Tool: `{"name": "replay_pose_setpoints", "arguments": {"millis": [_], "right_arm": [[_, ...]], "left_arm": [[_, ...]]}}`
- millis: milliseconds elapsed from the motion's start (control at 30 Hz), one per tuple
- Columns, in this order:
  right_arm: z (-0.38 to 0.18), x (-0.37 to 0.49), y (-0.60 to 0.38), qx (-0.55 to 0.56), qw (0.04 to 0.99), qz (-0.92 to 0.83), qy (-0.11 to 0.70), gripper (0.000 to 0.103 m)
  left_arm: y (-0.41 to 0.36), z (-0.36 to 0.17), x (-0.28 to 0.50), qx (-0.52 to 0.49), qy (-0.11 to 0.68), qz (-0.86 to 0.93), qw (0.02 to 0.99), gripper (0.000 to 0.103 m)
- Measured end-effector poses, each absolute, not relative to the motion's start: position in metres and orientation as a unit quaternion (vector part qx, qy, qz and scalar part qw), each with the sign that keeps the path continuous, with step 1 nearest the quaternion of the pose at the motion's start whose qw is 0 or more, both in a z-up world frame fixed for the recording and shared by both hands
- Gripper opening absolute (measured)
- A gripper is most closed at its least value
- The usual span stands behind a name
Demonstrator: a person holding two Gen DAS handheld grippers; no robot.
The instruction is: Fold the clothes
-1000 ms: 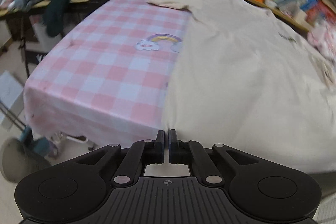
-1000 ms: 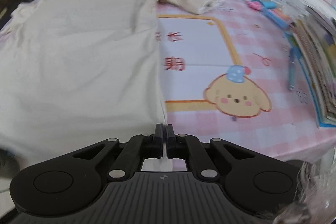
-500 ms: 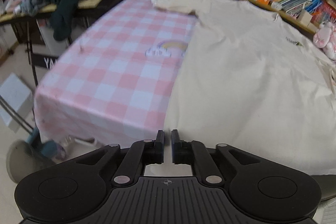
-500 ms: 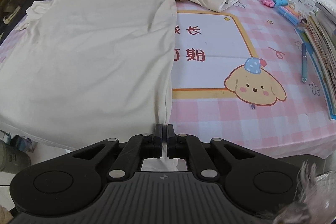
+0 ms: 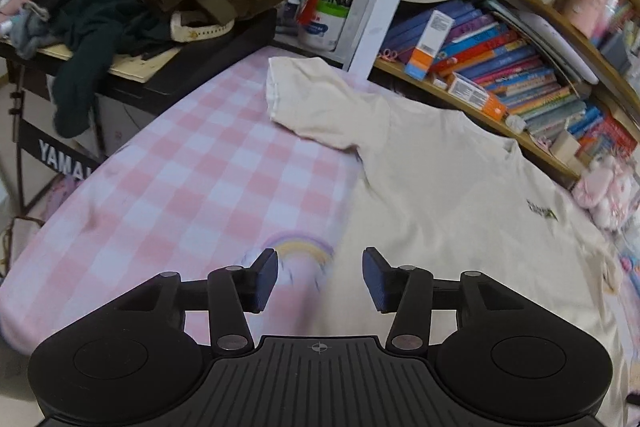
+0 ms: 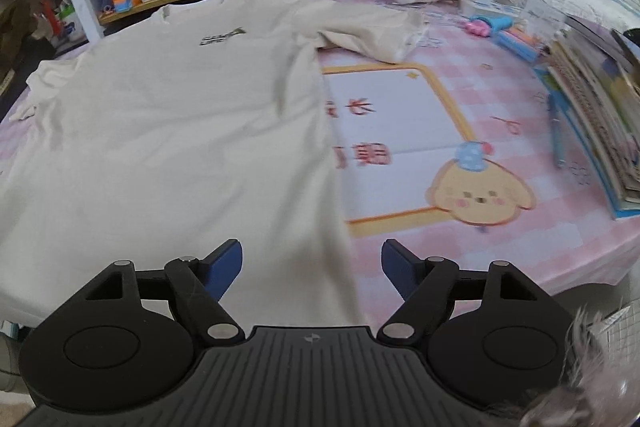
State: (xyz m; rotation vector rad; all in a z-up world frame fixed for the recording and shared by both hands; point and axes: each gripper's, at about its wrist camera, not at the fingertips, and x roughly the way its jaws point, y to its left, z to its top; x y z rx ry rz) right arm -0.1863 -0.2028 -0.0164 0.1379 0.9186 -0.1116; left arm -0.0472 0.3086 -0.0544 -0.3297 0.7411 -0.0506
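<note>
Across the checked surface (image 5: 192, 195) lies a soft, limp cream T-shirt (image 6: 168, 131); left tongs (image 5: 320, 277) and right tongs (image 6: 312, 267) gape, released, best pinching hem corners.

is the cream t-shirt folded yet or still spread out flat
Spread flat, no fold made. The cream t-shirt lies face up on the pink checked tablecloth, both sleeves out to the sides, collar toward the bookshelf.
</note>
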Motion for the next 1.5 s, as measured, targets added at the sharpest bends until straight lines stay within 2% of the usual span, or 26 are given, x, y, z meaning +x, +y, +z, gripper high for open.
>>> {"name": "replay_pose_setpoints", "arguments": {"millis": [333,533,567,600,667,767,833,933,967,1033,1067,1367,1400,1433,1467,1500], "right_arm": [[-0.032,-0.141,-0.098,-0.006,0.884,-0.059,0.464,0.075],[-0.040,-0.132,-0.078,-0.001,0.867,-0.079,0.492,0.074],[-0.041,-0.131,-0.077,0.003,0.865,-0.084,0.495,0.074],[-0.041,-0.129,-0.076,0.007,0.863,-0.089,0.498,0.074],[-0.042,-0.127,-0.075,0.016,0.858,-0.099,0.504,0.074],[-0.043,-0.123,-0.074,0.027,0.854,-0.111,0.508,0.074],[-0.043,-0.121,-0.075,0.034,0.852,-0.118,0.509,0.074],[-0.043,-0.118,-0.076,0.046,0.850,-0.122,0.511,0.074],[-0.043,-0.117,-0.076,0.045,0.849,-0.123,0.512,0.075],[-0.043,-0.116,-0.077,0.047,0.849,-0.124,0.512,0.075],[-0.043,-0.116,-0.077,0.050,0.849,-0.126,0.511,0.076],[-0.043,-0.121,-0.077,0.076,0.846,-0.144,0.508,0.076],[-0.043,-0.121,-0.077,0.077,0.846,-0.145,0.508,0.076],[-0.043,-0.122,-0.076,0.077,0.846,-0.147,0.508,0.076],[-0.043,-0.123,-0.076,0.078,0.845,-0.148,0.507,0.076],[-0.043,-0.123,-0.075,0.079,0.845,-0.150,0.507,0.076]], "left_arm": [[0.361,-0.079,0.091,-0.273,0.383,-0.022,0.882,0.042],[0.375,-0.093,0.141,-0.324,0.380,-0.004,0.866,0.041],[0.377,-0.094,0.145,-0.333,0.379,-0.002,0.864,0.036],[0.379,-0.096,0.146,-0.341,0.382,0.006,0.859,0.006],[0.384,-0.097,0.142,-0.365,0.390,0.020,0.845,0.005],[0.387,-0.097,0.119,-0.391,0.393,0.020,0.832,0.005],[0.384,-0.100,0.117,-0.373,0.416,-0.005,0.829,0.011],[0.387,-0.096,0.122,-0.332,0.422,-0.014,0.844,0.013],[0.390,-0.093,0.126,-0.320,0.421,-0.012,0.849,0.016],[0.396,-0.087,0.135,-0.296,0.417,-0.005,0.860,0.035],[0.398,-0.086,0.141,-0.281,0.409,0.001,0.868,0.037],[0.387,-0.084,0.211,-0.137,0.388,0.017,0.911,0.039],[0.385,-0.085,0.215,-0.128,0.385,0.013,0.914,0.037],[0.385,-0.086,0.217,-0.126,0.383,0.006,0.915,0.022],[0.386,-0.087,0.218,-0.125,0.381,0.004,0.916,0.003],[0.388,-0.088,0.219,-0.125,0.378,0.013,0.917,0.000]]}}
